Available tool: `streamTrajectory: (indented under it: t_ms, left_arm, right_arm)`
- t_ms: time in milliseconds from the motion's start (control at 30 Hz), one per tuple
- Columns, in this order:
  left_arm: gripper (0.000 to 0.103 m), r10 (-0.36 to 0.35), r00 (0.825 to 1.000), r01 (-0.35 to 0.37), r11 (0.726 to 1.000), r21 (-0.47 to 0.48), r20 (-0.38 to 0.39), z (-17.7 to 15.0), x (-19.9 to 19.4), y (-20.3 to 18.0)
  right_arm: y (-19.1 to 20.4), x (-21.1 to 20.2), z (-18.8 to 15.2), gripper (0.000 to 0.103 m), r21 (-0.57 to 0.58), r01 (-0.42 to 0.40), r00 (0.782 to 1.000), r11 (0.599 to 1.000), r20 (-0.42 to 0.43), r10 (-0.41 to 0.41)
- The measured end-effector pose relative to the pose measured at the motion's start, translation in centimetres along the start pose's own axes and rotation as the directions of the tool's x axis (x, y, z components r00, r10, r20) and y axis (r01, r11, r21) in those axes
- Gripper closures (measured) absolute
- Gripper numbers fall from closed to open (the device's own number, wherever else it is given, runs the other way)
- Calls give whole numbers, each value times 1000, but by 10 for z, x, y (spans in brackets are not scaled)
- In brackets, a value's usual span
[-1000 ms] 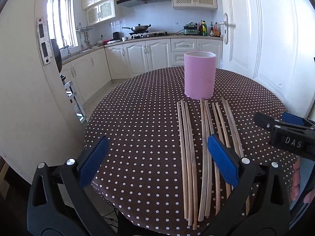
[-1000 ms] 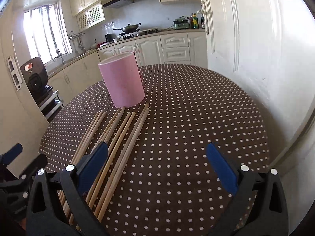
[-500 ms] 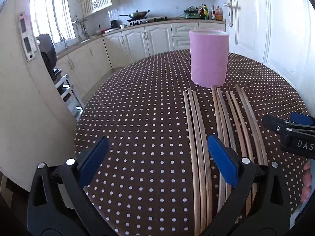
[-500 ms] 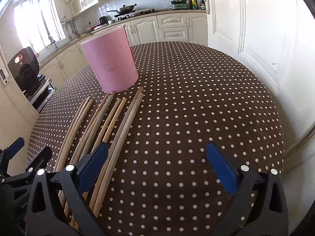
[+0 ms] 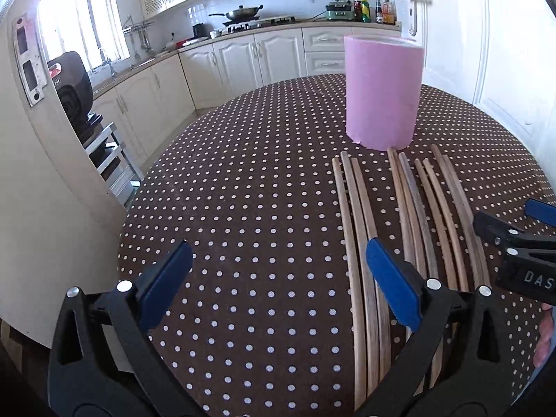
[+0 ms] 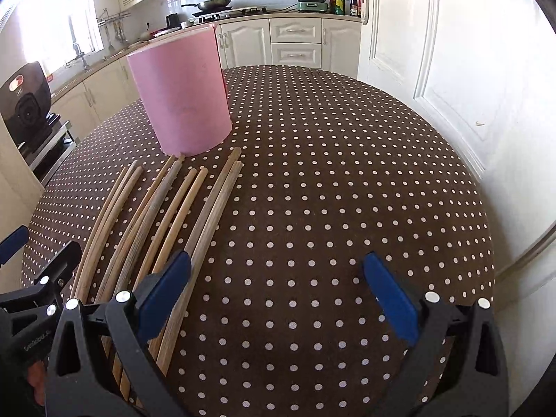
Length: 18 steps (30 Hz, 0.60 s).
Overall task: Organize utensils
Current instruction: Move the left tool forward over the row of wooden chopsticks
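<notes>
**Pink holder upright, chopsticks flat on the dotted cloth**

Seen from the left wrist, going left to right: left gripper [image 5: 278,278] spread wide over the brown polka-dot tablecloth [image 5: 243,191], blue pads far apart, nothing between them. Right-hand pad just above the leftmost cluster of wooden chopsticks [image 5: 361,229], not closed on any. Further right, more chopsticks in loose pairs, side by side, far ends pointing toward the pink cylindrical holder [image 5: 382,90]. Holder upright on the cloth, behind the chopstick tips, the nearest tips touching or almost touching its base. Rim at or above camera height, so inside not visible; contents impossible to tell. Nothing sticking out above the rim. At the far right edge, the tip of the other tool and part of a hand.

Seen from the right wrist: left tool's tip at the left edge, then the chopsticks [image 6: 173,215] fanned along the left half of the table, then the pink holder [image 6: 184,93] beyond them. Right gripper [image 6: 278,292] likewise opened wide, empty, its left pad over the rightmost chopsticks, its right pad over bare cloth [image 6: 347,173].
</notes>
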<state>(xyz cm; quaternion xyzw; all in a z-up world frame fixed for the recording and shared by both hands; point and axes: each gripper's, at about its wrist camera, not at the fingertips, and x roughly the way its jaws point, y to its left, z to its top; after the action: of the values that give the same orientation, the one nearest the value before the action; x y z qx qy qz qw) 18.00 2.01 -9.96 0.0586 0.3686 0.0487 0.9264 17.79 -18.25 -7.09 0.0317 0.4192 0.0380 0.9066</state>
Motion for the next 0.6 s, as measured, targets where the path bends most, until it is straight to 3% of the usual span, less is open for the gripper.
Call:
streamTrajectory:
  t_ms: [367,600]
  left_arm:
    - [5,-49,996,49,999,-3,-73,10,18,1]
    - [5,-114,986,105,991,-84,-121,18,33,14]
  right_arm:
    - [4,3,6,7,-6,11,1000,1000,-14,-11]
    - [20,9,8,7,-43,52,998,998,-41,-54]
